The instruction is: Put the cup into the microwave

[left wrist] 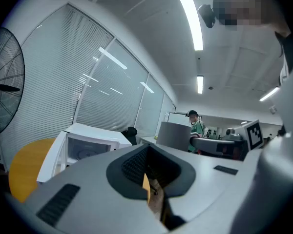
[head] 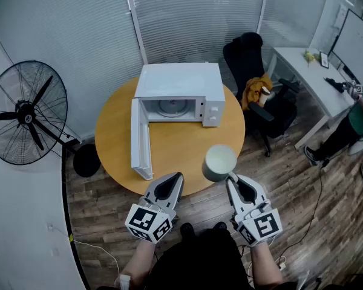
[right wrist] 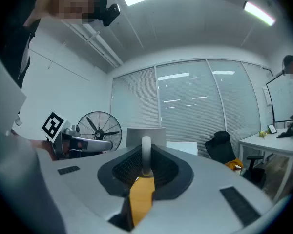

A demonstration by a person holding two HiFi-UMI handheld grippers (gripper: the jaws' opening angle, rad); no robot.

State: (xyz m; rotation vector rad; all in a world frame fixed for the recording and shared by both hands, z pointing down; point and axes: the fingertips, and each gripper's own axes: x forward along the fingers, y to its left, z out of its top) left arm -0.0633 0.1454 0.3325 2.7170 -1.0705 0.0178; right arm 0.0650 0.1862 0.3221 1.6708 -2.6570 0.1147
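While a big black fan stands on the wood floor at the far left, a round yellow table sits to its right. A white microwave rests on the far half of this table. Its door hangs wide open on the left side and sticks out toward the person. Inside, a round glass plate lies flat, and nothing sits on it. Near the front edge of the table, the left gripper points level at the microwave. Its two jaws are pressed close together, with only a thin slit between them, and they hold nothing. Just to the right, the cup hangs in the air over the table's front edge. It is a pale grey cup, it stands upright, and it is well apart from the microwave. The right gripper has it by the handle. Its jaws are almost closed and pinch that thin white handle, with the cup's body just past the tips. Farther right, a black chair has something yellow on its seat. A white desk stands beside it. At the far right edge, a person in a green top is at that desk.
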